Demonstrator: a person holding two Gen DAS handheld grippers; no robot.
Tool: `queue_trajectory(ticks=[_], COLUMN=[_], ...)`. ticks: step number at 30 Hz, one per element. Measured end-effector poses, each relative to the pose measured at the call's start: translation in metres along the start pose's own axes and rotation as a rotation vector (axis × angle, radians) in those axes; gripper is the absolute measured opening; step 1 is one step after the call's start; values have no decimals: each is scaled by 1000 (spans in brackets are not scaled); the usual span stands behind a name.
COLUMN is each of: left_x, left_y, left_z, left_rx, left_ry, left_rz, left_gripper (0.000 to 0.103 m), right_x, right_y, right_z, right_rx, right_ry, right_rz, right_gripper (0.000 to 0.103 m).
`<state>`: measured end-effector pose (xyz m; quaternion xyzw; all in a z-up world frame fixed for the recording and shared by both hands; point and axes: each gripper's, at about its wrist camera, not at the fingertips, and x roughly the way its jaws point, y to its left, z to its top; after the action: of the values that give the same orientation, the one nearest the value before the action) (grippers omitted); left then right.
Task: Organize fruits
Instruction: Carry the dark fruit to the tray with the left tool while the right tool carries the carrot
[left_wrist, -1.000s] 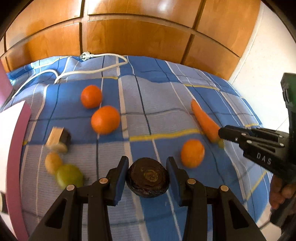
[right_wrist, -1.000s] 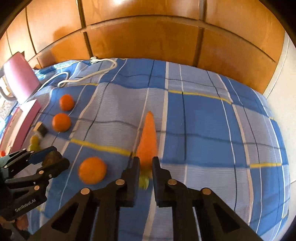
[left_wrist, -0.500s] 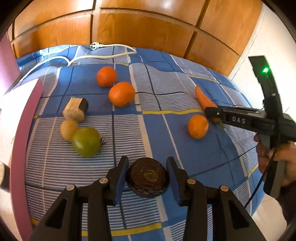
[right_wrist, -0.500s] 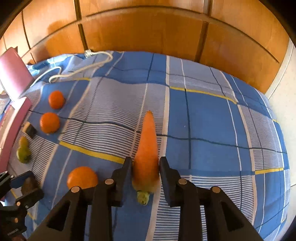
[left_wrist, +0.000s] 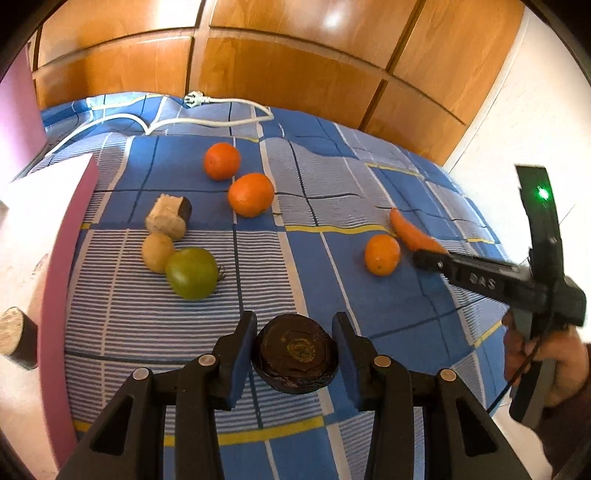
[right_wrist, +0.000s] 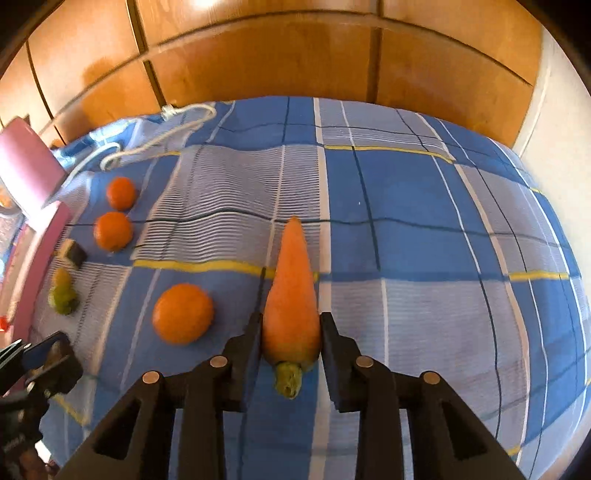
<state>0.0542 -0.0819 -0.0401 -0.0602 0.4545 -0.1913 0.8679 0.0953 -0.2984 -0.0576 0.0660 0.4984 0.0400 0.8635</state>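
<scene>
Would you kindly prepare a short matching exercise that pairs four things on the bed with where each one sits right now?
Things:
1. carrot
2. dark round fruit
3. green tomato
4. white cable

Places:
A. loose on the cover, beside a small potato
B. in the right claw
C. at the far edge of the bed
D. in the left claw

Pairs: 1-B, 2-D, 3-A, 4-C

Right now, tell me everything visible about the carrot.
The carrot is orange, smooth and tapered, with a short greenish stub at its thick end. It points away from the right wrist camera, tip toward the wardrobe, over the blue checked bedspread. The right tongs are shut on its thick end, one pad on each side. An orange lies close on its left, apart from it. Whether its tip rests on the cloth cannot be told.
</scene>
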Motion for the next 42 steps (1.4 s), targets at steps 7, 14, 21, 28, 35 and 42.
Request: queue_trajectory(ticks=[7, 14, 21, 28, 35, 42], left_x=[-20, -35, -56, -83, -110, -131], left_y=[2, 2, 7, 22, 66, 125], left_z=[-3, -5, -6, -2, 1, 0], left_rx=[-1, 9, 9, -15, -98, -201], left_ry=[-31, -59, -104, -169, -223, -268], left_rz=[-9, -4, 4, 21, 86, 197], left_gripper=[42, 42, 42, 42, 42, 42], right_x=[-33, -61, -82, -100, -92, -70], right_y=[8, 27, 57, 90, 152, 231], right_z=[-27, -45, -38, -20, -1, 21], right_rx=[44, 66, 9, -55, -185, -303], right_ry=[-27, -74, -135, -184, -162, -133], right_rz=[71, 127, 152, 199, 274, 366], right_gripper=[30, 30, 30, 30, 30, 30])
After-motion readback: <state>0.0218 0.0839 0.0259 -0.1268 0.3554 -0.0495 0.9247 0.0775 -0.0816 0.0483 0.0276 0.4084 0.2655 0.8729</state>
